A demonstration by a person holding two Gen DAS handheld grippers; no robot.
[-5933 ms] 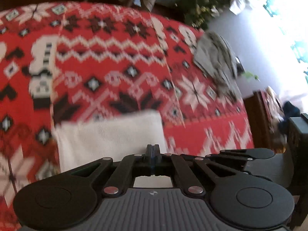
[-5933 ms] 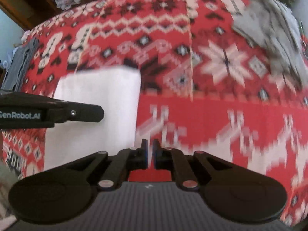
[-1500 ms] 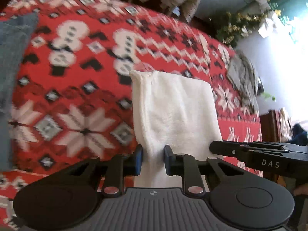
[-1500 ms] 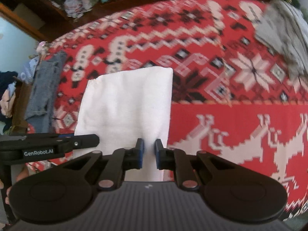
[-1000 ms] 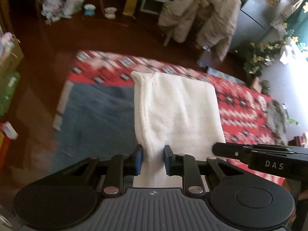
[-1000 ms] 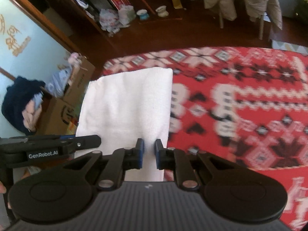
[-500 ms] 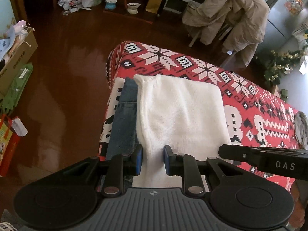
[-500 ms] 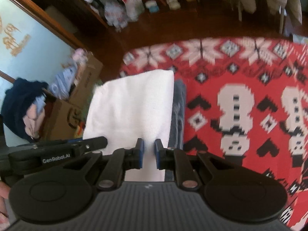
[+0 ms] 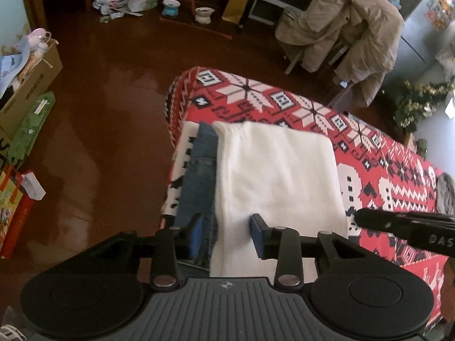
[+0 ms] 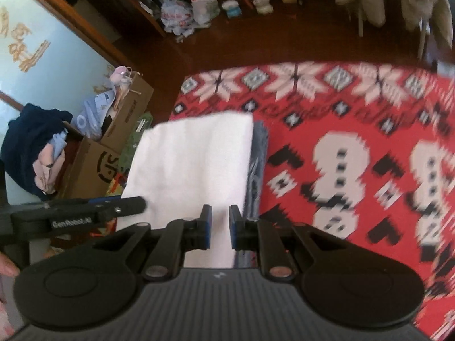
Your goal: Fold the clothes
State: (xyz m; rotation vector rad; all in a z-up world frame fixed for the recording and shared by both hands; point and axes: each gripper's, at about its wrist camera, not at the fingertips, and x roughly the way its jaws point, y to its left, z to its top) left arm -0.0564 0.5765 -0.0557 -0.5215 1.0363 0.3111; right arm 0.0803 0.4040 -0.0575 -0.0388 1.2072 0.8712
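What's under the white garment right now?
A folded blue denim piece lies under the white garment, showing along one edge in both views, on the red patterned cover. How far the denim extends beneath is hidden.

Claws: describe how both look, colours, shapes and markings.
Left claw and right claw: matte black linkage arms with silver rivets, round discs on each side, a ribbed grey base, blue pads on the fingers. Seen side-on, one reads "DAS", the other "GenRobot.AI".

Left and right wrist views look forward and down along their fingers, close above the white garment. Both share it and the red patterned cloth.
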